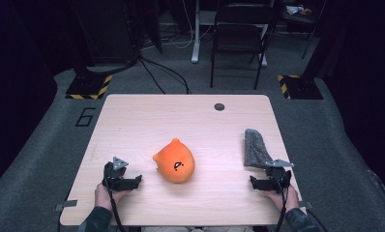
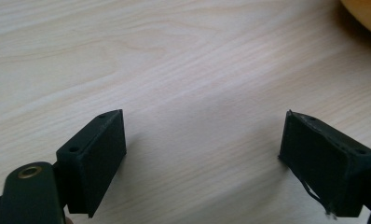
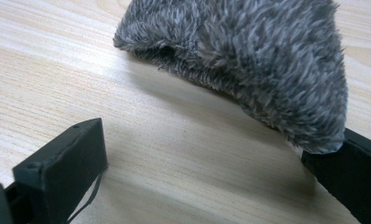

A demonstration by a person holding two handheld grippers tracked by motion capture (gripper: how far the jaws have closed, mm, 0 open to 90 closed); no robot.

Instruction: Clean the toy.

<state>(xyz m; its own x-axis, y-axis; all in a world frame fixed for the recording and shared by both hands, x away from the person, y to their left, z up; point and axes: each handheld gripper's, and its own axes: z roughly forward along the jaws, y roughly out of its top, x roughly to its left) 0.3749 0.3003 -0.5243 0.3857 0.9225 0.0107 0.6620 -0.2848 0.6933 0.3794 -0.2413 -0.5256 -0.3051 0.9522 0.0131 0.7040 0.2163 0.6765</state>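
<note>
An orange plush toy [image 1: 175,161] with a small black face mark lies near the middle of the wooden table [image 1: 181,116]. A grey fuzzy sock-like cloth [image 1: 256,147] lies flat at the right side. My left gripper [image 1: 125,180] rests on the table left of the plush, open with bare wood between its jaws [image 2: 202,140]; the plush's orange edge [image 2: 365,14] peeks in at the top right of the left gripper view. My right gripper [image 1: 268,180] sits just in front of the cloth, open; the cloth [image 3: 249,56] overlaps the tip of its right jaw.
A round dark hole [image 1: 219,107] sits near the table's far edge. Beyond the table stand a folding chair [image 1: 239,38], cables on the grey floor and yellow-black striped bases [image 1: 89,87]. A person's hands hold both grippers at the near edge.
</note>
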